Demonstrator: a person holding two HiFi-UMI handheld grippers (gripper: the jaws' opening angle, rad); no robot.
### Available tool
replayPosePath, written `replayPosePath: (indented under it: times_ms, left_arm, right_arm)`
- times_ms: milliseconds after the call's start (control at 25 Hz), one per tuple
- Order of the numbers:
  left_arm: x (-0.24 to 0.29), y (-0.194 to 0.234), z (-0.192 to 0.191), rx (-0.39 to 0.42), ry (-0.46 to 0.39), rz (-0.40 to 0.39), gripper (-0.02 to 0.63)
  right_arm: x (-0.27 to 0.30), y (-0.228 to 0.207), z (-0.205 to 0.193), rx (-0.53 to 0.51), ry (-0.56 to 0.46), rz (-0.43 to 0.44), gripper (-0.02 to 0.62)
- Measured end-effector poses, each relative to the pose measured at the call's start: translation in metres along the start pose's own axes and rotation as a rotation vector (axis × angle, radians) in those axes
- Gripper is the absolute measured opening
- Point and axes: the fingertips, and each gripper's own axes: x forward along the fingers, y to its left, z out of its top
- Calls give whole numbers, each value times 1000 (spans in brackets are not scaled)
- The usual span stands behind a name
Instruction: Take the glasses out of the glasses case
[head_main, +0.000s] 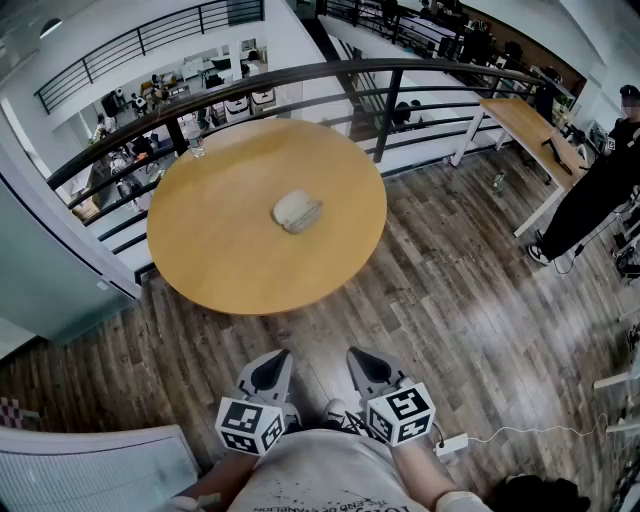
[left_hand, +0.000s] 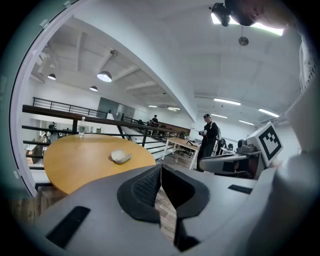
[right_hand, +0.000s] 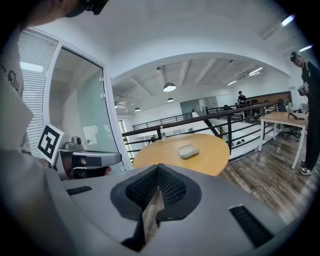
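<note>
Glasses case (head_main: 297, 211) is lying mid-table (head_main: 220, 260), well apart from left gripper (head_main: 275, 362) and right gripper (head_main: 358, 360), both hanging with jaws together, empty; approaching squarely and parting jaws beforehand seems advisable.

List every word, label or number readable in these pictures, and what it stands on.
Nothing reads whole.
Shirt print: cut off by the frame, unreadable.
Marker cube on the left gripper: square patterns, no letters.
Marker cube on the right gripper: likewise.
Label of the bottle on the table: too small.
No print shows on the glasses case.
</note>
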Motion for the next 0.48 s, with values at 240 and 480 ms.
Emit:
replayPosePath:
  times_ms: [240,480]
  left_arm:
    - [-1,-2,1,-6,0,5,26]
    - [-3,-2,-1,-3,1,-2,26]
  right_arm:
    - [-3,-2,3,-2,-1,-3,25]
    - [-2,3,1,-2,1,7,25]
